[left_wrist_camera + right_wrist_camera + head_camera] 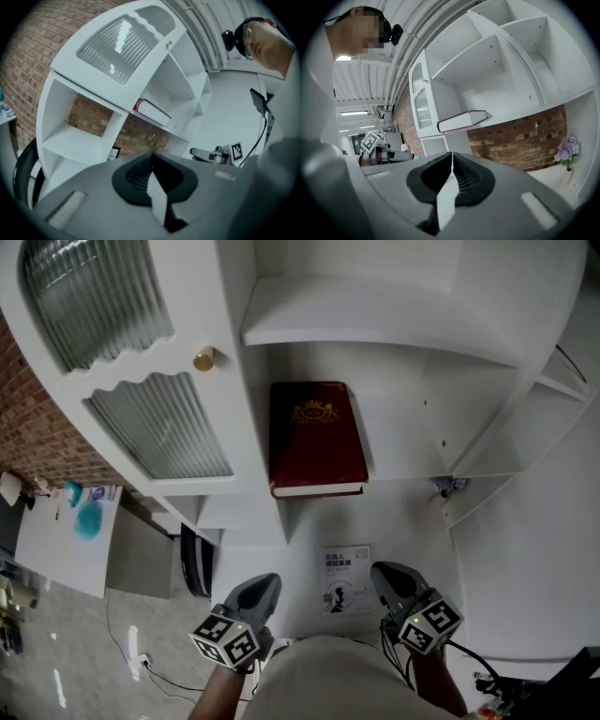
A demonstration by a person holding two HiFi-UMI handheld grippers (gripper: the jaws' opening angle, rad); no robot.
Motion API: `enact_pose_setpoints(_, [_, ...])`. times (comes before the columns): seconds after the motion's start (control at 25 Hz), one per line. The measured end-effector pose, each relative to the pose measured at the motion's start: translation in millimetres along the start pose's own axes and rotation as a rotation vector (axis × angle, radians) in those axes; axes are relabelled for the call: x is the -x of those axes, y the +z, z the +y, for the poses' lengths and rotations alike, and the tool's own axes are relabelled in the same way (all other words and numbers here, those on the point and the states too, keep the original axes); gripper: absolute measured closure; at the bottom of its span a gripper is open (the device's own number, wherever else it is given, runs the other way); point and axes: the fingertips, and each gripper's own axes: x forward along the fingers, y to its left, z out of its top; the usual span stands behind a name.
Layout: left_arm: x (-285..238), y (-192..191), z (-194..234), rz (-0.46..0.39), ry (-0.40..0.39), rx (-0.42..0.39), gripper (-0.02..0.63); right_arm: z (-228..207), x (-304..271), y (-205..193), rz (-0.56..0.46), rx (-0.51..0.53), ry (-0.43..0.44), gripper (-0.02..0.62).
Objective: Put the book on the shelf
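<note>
Maroon book (317, 437) lies flat on the white shelf (403, 460), and both grippers are closed on nothing.

It rests cover up, a gold crest showing, at the left end of its open compartment, with its pale page edge at the front lip of the board. Just left of it is a cabinet door (159, 427) with ribbed glass and a brass knob (203, 359). The left gripper (265, 582) and the right gripper (384, 574) hang side by side close to the person's body, well apart from the book, each with its jaws pressed together and nothing between them. A small printed card (347, 579) stands between the grippers, lower down. Brick wall (37, 427) shows to the left.
</note>
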Motion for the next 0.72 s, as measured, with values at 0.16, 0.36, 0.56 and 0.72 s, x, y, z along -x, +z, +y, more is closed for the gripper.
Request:
enact_pose_setpoints(0.16, [3, 1, 0, -0.009, -0.013, 0.002, 0.599, 4, -1, -3, 0.006, 0.003, -0.003, 0.584])
enact_pose_setpoints(0.36, [9, 3, 6, -0.025, -0.02, 0.039, 0.598, 9, -2, -8, 0.022, 0.014, -0.015, 0.584])
enact_pose_setpoints(0.56, [16, -4, 10, 0.004, -0.039, 0.021, 0.598, 17, 0, -20, 0.042, 0.01, -0.035, 0.584])
enact_pose_setpoints(0.72, [18, -15, 10, 0.052, -0.08, -0.004, 0.598, 24, 3, -33, 0.061, 0.004, -0.056, 0.584])
